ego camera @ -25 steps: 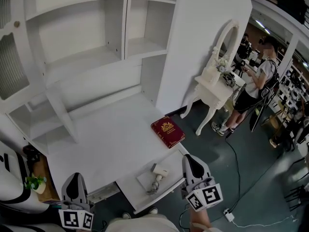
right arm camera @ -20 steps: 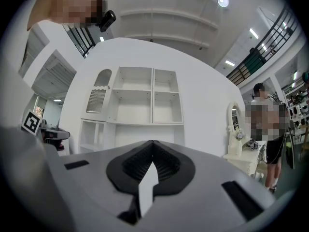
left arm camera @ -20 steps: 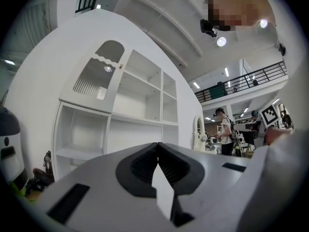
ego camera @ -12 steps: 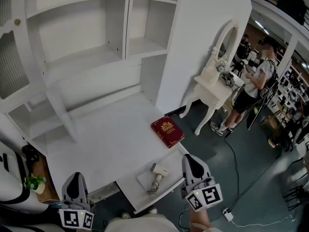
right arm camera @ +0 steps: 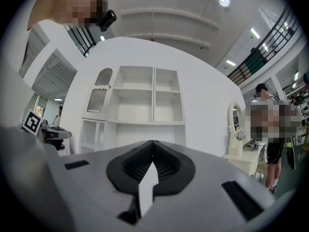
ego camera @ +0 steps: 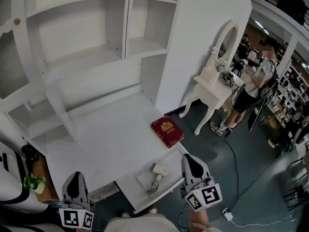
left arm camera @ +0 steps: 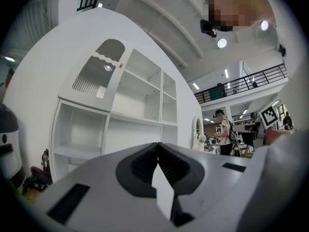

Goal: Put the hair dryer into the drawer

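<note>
A white hair dryer [ego camera: 157, 173] lies with its cord in the pulled-out white drawer [ego camera: 131, 196] at the front edge of the white desk [ego camera: 106, 139]. My right gripper [ego camera: 189, 162] hangs just right of the drawer, close to the dryer, shut and empty. My left gripper [ego camera: 73, 180] is at the desk's front left, well apart from the dryer, and is also shut and empty. In the left gripper view the jaws [left arm camera: 157, 144] meet with nothing between them. The right gripper view shows the same [right arm camera: 153, 142]. Both point level at the shelving.
A red book [ego camera: 167, 132] lies on the desk's right edge, behind the drawer. Empty white shelves [ego camera: 96, 42] rise behind the desk. A small white dressing table with a mirror [ego camera: 217, 83] and a standing person [ego camera: 253, 81] are at the right. A potted plant [ego camera: 34, 182] sits at the far left.
</note>
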### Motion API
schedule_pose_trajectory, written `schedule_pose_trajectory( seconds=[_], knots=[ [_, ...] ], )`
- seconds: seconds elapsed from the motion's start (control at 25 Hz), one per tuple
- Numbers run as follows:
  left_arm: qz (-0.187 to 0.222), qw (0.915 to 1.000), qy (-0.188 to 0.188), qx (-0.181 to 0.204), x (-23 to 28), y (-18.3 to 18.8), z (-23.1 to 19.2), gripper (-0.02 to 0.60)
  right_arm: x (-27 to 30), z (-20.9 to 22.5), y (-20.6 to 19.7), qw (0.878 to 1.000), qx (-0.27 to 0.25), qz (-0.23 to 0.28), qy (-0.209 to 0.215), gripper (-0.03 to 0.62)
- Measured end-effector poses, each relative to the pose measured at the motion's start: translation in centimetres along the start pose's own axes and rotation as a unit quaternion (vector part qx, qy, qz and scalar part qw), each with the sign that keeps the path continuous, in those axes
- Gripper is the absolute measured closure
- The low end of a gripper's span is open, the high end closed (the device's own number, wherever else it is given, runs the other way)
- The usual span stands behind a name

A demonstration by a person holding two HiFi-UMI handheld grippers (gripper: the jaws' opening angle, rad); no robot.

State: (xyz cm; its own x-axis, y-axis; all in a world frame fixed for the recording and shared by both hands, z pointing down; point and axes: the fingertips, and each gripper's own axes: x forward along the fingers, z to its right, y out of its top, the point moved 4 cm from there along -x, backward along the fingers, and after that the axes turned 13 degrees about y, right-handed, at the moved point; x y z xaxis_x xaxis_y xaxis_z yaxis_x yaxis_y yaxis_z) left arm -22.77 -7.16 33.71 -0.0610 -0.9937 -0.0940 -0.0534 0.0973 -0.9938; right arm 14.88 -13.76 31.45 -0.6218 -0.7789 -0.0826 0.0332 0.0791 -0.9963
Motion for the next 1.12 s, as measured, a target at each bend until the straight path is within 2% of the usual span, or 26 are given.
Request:
schedule_pose_trajectory(
  seconds=[1.12],
  knots=[
    [-0.009,0.9999,-0.005,-0.002,0.32,-0.87,0.62,0.565,-0.28,0.53,-0.45,1.000,0.003,-0.005,-0.006,0.583]
  ],
)
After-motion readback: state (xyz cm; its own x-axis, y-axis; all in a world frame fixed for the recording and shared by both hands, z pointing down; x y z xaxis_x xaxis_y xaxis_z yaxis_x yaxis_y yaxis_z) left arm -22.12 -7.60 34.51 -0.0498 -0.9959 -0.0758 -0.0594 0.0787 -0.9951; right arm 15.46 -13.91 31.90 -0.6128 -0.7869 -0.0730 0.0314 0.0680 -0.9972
